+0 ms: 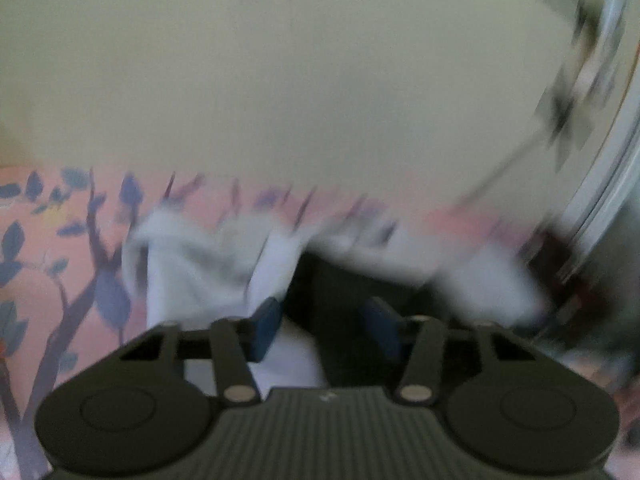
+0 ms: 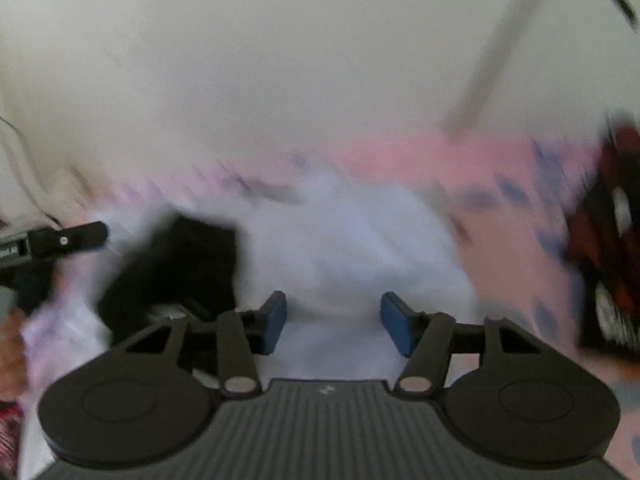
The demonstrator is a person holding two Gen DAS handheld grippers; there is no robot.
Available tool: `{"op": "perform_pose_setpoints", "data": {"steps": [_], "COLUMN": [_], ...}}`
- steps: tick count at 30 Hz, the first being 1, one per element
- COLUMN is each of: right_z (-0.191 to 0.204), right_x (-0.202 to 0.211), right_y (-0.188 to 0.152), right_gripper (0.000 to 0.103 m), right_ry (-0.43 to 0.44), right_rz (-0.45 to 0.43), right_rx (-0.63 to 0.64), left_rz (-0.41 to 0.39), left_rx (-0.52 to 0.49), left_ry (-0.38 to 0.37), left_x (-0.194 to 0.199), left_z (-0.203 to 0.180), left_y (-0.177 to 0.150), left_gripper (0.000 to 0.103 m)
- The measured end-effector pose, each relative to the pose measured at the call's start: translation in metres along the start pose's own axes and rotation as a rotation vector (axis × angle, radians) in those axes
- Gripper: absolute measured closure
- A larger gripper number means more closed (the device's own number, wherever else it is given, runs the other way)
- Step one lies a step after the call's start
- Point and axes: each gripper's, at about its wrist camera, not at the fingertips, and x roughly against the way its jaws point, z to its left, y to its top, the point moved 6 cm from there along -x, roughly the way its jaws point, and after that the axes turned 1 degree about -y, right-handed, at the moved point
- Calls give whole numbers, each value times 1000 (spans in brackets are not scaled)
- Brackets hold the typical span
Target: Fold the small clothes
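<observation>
Both views are blurred by motion. A white garment (image 2: pixel 352 240) lies crumpled on a pink bedsheet with blue leaf prints (image 2: pixel 512 248). A black garment (image 2: pixel 176 264) lies against its left side. My right gripper (image 2: pixel 334 322) is open, its blue pads just above the white garment's near edge. In the left wrist view my left gripper (image 1: pixel 326 328) is open over the seam between the white cloth (image 1: pixel 192 264) and the black cloth (image 1: pixel 340 288). The left gripper's tip also shows in the right wrist view (image 2: pixel 80 236), at the far left.
The pink sheet (image 1: pixel 48 264) spreads to the left. A cream wall (image 1: pixel 320 80) rises behind the bed. A red, black and white patterned item (image 2: pixel 616 248) lies at the right edge. A white frame (image 1: pixel 604 184) stands at right.
</observation>
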Motion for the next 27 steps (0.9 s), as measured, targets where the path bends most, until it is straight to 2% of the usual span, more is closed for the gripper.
{"op": "perform_pose_setpoints", "data": {"steps": [1,2,3,4,6,7,8,9,11,12,13,15,18,20,21,22,23,27], "right_z": [-6,-11,-16,-22,-33,-37,-39,-40,-38,-35,-31,-31,-39,-36,-34,-26,-20,5], "right_x": [2,7,21,38,82,105,126,148,165,167,160,127,47,-4,-34,-47,-67,-121], "right_y": [3,11,26,44,84,105,126,147,171,178,180,178,173,165,161,152,148,138], "right_gripper": [75,78,76,76,76,73,68,65,53,53,53,53,53,50,47,42,41,39], "right_ry": [-13,-18,-11,-11,-41,-69,-104,-148,-173,-165,-150,-81,19,89,128,142,141,163], "right_rz": [28,41,11,-34,-142,-201,-260,-322,-387,-414,-422,-398,-308,-250,-208,-183,-158,-67], "right_rx": [5,-7,-11,6,50,83,127,183,238,260,276,266,138,66,40,33,39,154], "left_rz": [22,13,25,-1,-114,-151,-168,-164,-116,-76,-29,72,116,119,121,121,120,142], "left_rx": [-31,-64,-66,-41,30,62,78,69,35,39,63,162,291,332,328,313,295,169], "left_ry": [31,42,36,14,-40,-40,-12,51,193,221,215,139,11,-52,-79,-97,-107,-140], "left_x": [-9,-6,-1,11,42,55,63,67,61,53,43,17,-12,-29,-36,-43,-49,-69], "left_z": [0,-1,0,5,22,33,44,55,76,88,99,119,132,127,121,114,108,77], "left_y": [-6,-5,-2,5,27,39,51,62,77,80,80,76,73,76,79,83,86,100], "left_gripper": [64,63,64,65,53,41,29,25,17,17,17,17,12,7,7,6,6,7]}}
